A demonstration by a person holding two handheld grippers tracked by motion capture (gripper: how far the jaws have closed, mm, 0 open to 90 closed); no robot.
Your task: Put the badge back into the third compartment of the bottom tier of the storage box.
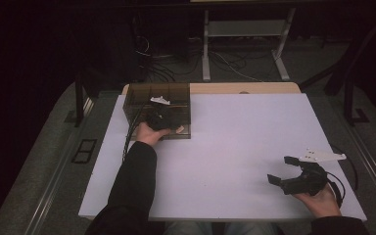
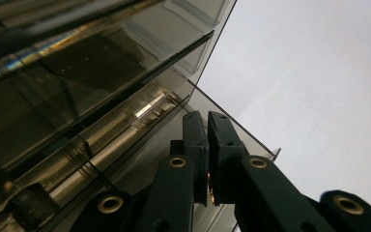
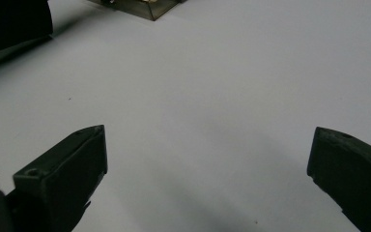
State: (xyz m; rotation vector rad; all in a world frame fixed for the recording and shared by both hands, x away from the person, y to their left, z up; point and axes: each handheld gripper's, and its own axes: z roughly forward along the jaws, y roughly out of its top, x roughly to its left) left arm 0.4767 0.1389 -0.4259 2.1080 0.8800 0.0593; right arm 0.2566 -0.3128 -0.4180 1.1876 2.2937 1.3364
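the work in hand is at the smoky, see-through box (image 1: 157,111) that stands on the far left part of the white table (image 1: 235,147), where the left gripper (image 1: 162,117) is set against its near wall. in the left gripper view the two black jaws are pressed together at the box's thin tinted panel (image 2: 193,92), at a corner of it; whether the edge of the panel is actually pinched between the pads or just lies beside them cannot be told from here. dividers split the box into compartments, and whatever sits inside is too dark to name. my reading is that the job is at an early or middle stage: the box has been reached and touched, but nothing shows it opened, lifted or shifted, so the handling proper seems to lie ahead. the right gripper (image 1: 284,172) rests low at the near right of the table, well apart from the box, its jaws spread wide with only bare tabletop between them, so it looks idle. the table is plain, matte and white, with a strip of wood showing along its far edge. around it the room is dim: grey carpet, the legs of a desk frame (image 1: 245,44) beyond, and loose cables (image 1: 166,68) on the floor.
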